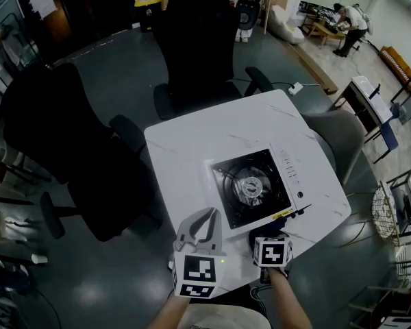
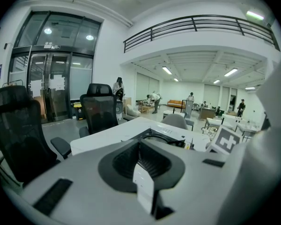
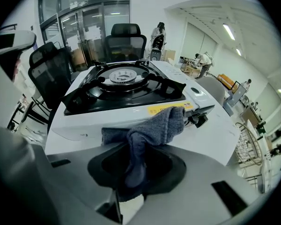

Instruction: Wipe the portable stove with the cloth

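Loosely bunched grey cloth (image 3: 152, 125); white, black-topped stove (image 3: 84, 118).

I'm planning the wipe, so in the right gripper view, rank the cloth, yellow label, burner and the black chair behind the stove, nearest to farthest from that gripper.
1. Cloth, clamped in the right gripper's jaws.
2. Yellow label, on the stove's near edge, just behind the cloth.
3. Burner, at the stove's middle.
4. Black chair, straight behind the stove, farthest back.

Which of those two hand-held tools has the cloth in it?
The right tool: a grey-blue cloth is pinched between its jaws, by the white portable stove. The left tool holds nothing.
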The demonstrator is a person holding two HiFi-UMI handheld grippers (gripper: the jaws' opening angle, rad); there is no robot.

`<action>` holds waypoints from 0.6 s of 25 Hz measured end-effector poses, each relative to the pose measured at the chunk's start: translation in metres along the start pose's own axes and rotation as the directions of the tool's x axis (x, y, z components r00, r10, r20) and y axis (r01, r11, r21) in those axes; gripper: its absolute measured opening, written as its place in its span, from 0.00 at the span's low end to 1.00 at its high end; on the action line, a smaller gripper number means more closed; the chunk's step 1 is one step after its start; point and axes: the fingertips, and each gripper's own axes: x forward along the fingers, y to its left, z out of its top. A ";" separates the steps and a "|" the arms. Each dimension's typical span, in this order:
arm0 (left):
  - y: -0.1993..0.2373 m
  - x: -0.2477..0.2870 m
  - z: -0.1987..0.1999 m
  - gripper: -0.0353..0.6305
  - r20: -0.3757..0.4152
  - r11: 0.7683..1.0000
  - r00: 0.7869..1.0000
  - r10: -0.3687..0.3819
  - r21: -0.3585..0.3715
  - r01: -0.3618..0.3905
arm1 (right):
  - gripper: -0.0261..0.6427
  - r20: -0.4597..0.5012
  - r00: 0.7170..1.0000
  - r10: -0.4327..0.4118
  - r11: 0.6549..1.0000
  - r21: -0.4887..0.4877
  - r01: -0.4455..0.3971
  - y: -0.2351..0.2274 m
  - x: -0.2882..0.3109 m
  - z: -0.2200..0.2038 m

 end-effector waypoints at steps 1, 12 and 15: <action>0.000 0.000 -0.001 0.09 -0.002 1.000 1.000 -0.001 -0.002 0.001 | 0.19 0.002 1.000 -0.002 1.000 -0.008 0.002 0.000 0.000 0.000; -0.004 -0.001 -0.006 0.09 -0.014 1.000 1.000 -0.017 -0.011 0.017 | 0.19 -0.002 1.000 0.015 1.000 -0.010 -0.015 0.014 -0.001 -0.003; -0.001 -0.004 -0.002 0.09 0.004 1.000 1.000 -0.009 0.001 0.009 | 0.19 -0.002 0.999 0.037 0.999 -0.014 -0.037 0.023 -0.002 -0.005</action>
